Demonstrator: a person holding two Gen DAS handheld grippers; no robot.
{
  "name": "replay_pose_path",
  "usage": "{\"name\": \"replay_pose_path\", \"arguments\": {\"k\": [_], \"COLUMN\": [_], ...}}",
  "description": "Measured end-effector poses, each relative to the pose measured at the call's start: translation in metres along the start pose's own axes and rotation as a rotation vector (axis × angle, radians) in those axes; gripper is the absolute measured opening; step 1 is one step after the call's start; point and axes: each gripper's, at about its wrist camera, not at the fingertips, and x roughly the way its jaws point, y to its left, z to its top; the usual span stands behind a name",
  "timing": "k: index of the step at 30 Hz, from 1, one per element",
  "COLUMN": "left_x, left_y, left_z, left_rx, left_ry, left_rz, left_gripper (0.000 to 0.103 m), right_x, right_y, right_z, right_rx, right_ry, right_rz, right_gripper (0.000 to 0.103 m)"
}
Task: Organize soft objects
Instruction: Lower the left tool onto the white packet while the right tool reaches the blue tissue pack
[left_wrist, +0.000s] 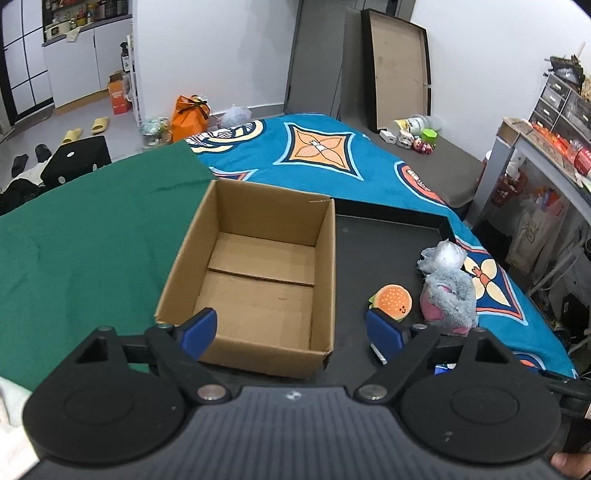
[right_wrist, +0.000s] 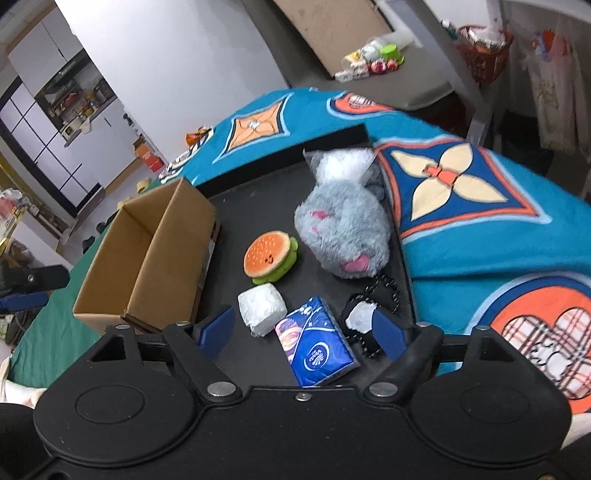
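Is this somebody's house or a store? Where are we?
It looks like somebody's home, probably a bedroom or living space. There's a bright blue patterned blanket spread out, yellow slippers on the floor, and kitchen cupboards in the back. A cardboard box waits for the toys.

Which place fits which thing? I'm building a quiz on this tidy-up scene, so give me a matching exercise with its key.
Things:
1. cardboard box
2. burger plush
3. blue tissue pack
4. grey plush animal

Places or states:
A. lies nearest the right gripper, between its open jaws in that view
B. stands empty, partly on the green cloth
C. lies against the tray's edge by the patterned blanket
D. sits between the box and the grey plush

Pairs: 1-B, 2-D, 3-A, 4-C
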Motion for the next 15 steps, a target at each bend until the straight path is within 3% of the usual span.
{"name": "replay_pose_path", "arguments": {"k": [5, 15], "left_x": [0.017, 0.030], "left_y": [-0.005, -0.045], "left_z": [-0.001, -0.001], "left_rx": [0.000, 0.050], "left_ry": [0.036, 0.056], "left_rz": [0.010, -0.084], "left_gripper": [0.081, 0.060], "right_x": [0.016, 0.037], "right_y": [-0.002, -0.010], "right_z": [-0.006, -0.018], "right_rx": [0.009, 0.012], "right_ry": [0.037, 0.110], "right_rz": [0.018, 0.022], "right_gripper": [0.079, 0.077]}}
